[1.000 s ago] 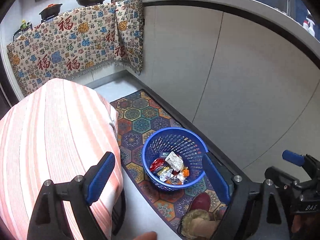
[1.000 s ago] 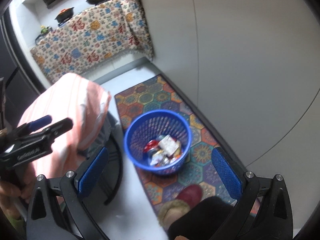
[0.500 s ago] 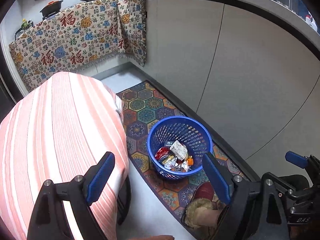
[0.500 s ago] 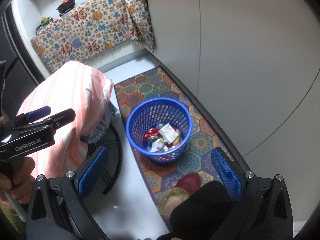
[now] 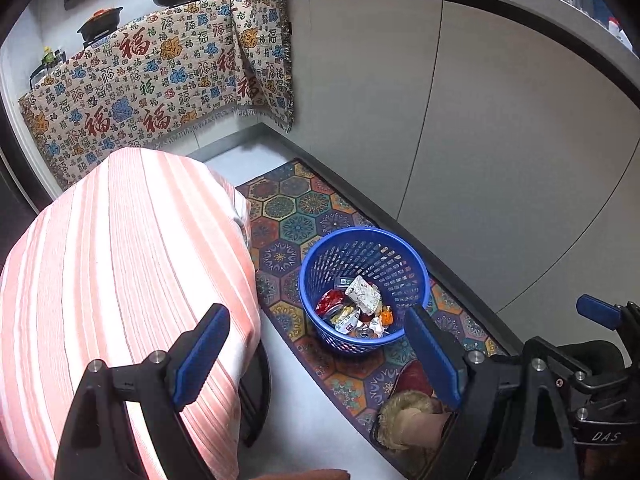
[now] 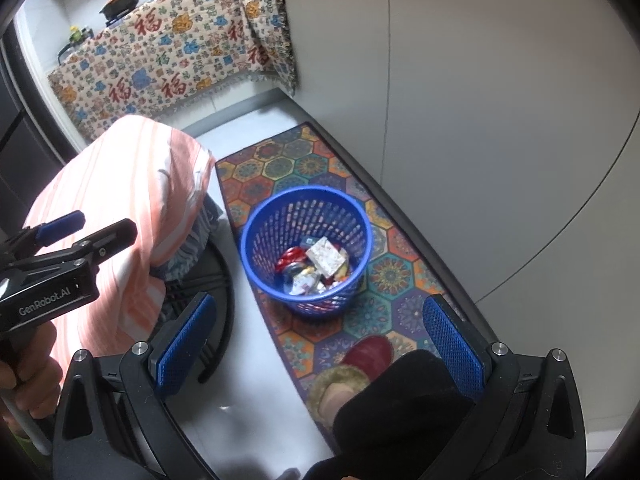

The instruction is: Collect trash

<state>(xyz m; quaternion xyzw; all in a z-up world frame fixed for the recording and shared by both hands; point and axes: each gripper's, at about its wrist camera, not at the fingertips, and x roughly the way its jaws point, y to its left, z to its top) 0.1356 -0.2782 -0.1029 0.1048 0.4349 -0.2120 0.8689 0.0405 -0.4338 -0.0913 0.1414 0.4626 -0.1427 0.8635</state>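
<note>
A blue plastic basket point(image 5: 404, 268) stands on a patterned floor mat and holds several pieces of trash point(image 5: 360, 308): crumpled wrappers, a red packet, a can. It also shows in the right wrist view point(image 6: 264, 240) with the trash point(image 6: 316, 266) inside. My left gripper point(image 5: 320, 356) is open and empty, high above the floor, near the basket. My right gripper point(image 6: 320, 340) is open and empty, also well above the basket. The left gripper's body point(image 6: 60, 276) shows at the left of the right wrist view.
A table with a pink striped cloth point(image 5: 120, 264) stands left of the basket. Grey cabinet fronts point(image 5: 480, 140) run along the right. A patterned cloth point(image 5: 152, 88) hangs over the far counter with pans on top. The person's red slipper point(image 6: 368, 354) rests on the mat point(image 6: 304, 168).
Both grippers have risen and drawn back a little, so the basket sits farther and more centred. Both stay open and empty.
</note>
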